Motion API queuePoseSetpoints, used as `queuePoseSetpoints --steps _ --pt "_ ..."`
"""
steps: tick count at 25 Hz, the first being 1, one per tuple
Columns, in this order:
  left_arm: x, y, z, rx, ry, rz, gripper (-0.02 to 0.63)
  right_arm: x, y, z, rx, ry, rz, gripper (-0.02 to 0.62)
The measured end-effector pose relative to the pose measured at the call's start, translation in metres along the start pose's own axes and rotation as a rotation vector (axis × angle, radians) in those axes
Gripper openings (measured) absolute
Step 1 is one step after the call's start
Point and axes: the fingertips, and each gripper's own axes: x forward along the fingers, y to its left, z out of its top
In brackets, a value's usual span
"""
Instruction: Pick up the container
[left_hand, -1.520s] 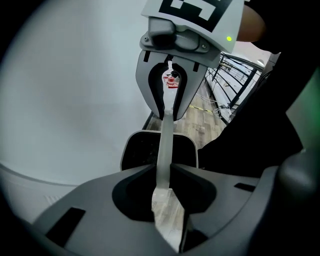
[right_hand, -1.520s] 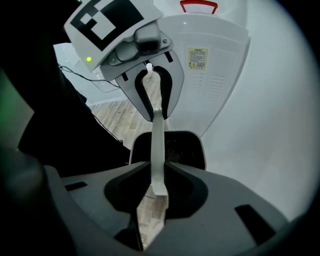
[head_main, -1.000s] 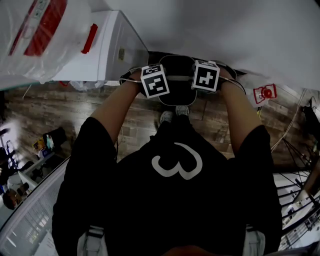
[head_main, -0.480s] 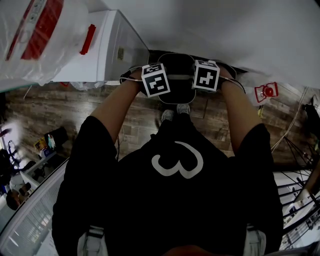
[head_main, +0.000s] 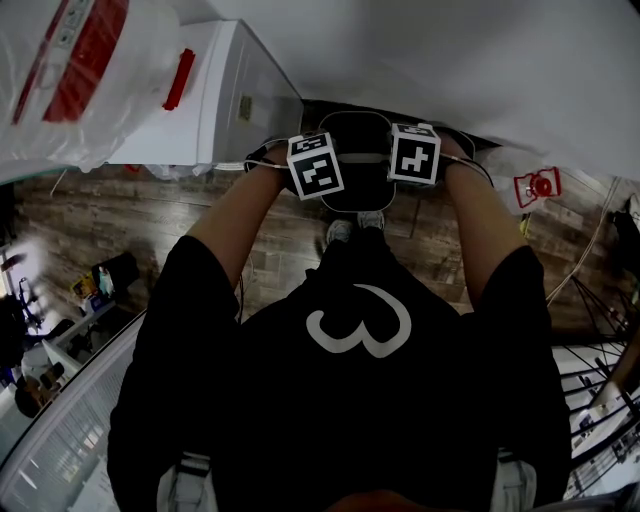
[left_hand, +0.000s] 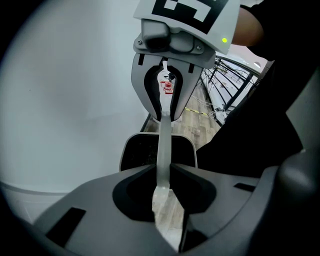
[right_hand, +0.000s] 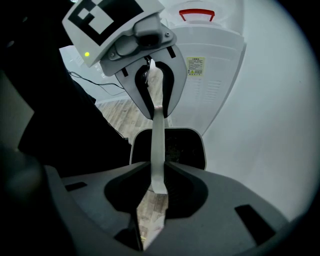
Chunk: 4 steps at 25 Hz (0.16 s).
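Observation:
The container (head_main: 356, 140) is a black bin with a grey rim, hanging by a thin grey handle (head_main: 362, 158) above the wood floor, close to a white wall. Both grippers face each other across that handle. In the left gripper view my left gripper (left_hand: 164, 171) is shut on the handle strip (left_hand: 164, 142), with the bin (left_hand: 145, 152) below it. In the right gripper view my right gripper (right_hand: 159, 172) is likewise shut on the handle (right_hand: 158, 140) over the bin (right_hand: 182, 147). In the head view only their marker cubes show, the left cube (head_main: 316, 166) and the right cube (head_main: 414, 153).
A white appliance (head_main: 215, 100) with a red handle stands left of the bin, seen again as the appliance (right_hand: 210, 75). A clear plastic bag (head_main: 70, 70) with red print fills the top left. A small red object (head_main: 535, 185) and cables lie on the floor at right, near black metal racks (head_main: 590, 390).
In the head view the grippers and the bin have drifted slightly to the right. Both grips on the handle look the same.

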Motion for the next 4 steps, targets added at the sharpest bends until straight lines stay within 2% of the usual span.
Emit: queuePoseSetpoints --steps 4 --pt "0.0042 0.0026 -0.0023 -0.004 0.006 -0.002 0.092 0.0043 -0.0030 0.0005 0.001 -0.007 -0.001 0.094"
